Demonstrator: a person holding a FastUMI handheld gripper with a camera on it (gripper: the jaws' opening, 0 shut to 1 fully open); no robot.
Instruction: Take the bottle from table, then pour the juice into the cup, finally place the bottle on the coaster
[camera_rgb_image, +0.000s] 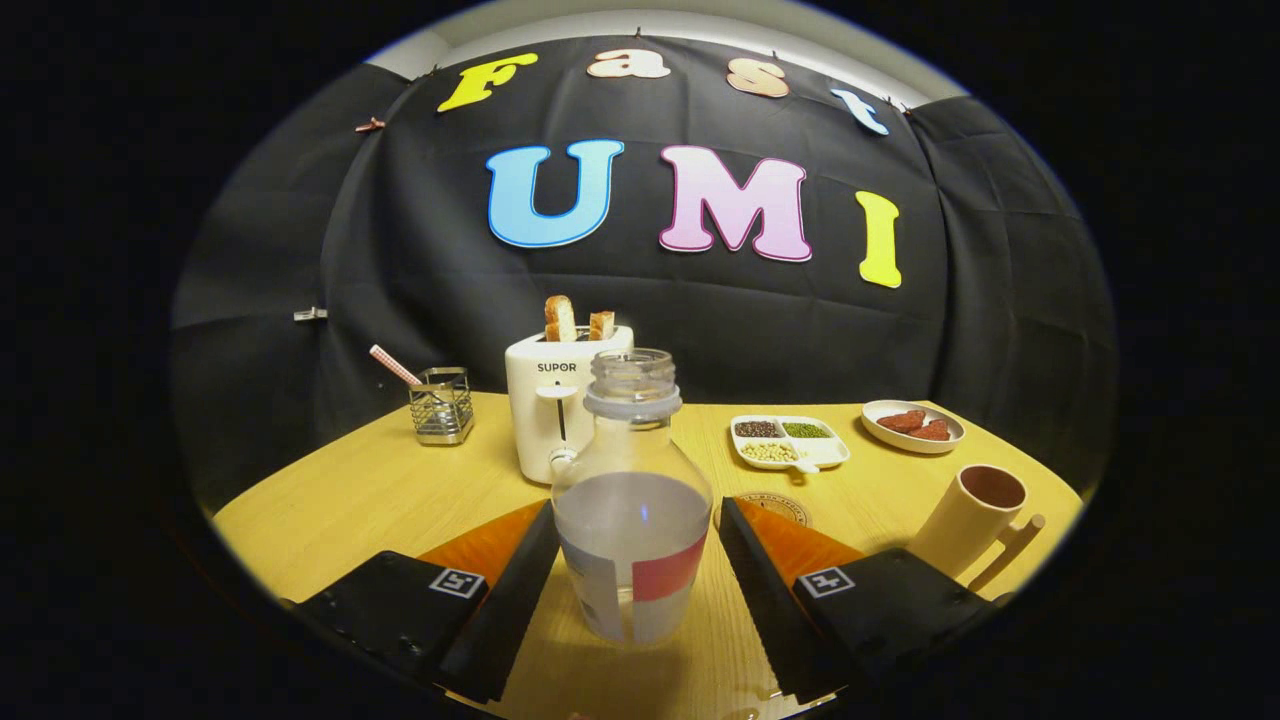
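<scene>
Clear glass, by the look of it, makes up the bottle (632, 500), which stands upright on the wooden worktop (380, 490) between the fingers of the tool (634, 590). The tool is spread wide, a gap showing on each side of the bottle, so it has hold of nothing yet. Its cap is off and pale liquid sits about halfway up, so I judge it moderately heavy, rigid, smooth and liable to slip or slosh. The labelled lower body, where the walls run straight, looks the best place to grip. The cup (972, 518) leans beyond the right finger, and the coaster (778, 508) lies just past that finger's tip, behind the bottle.
</scene>
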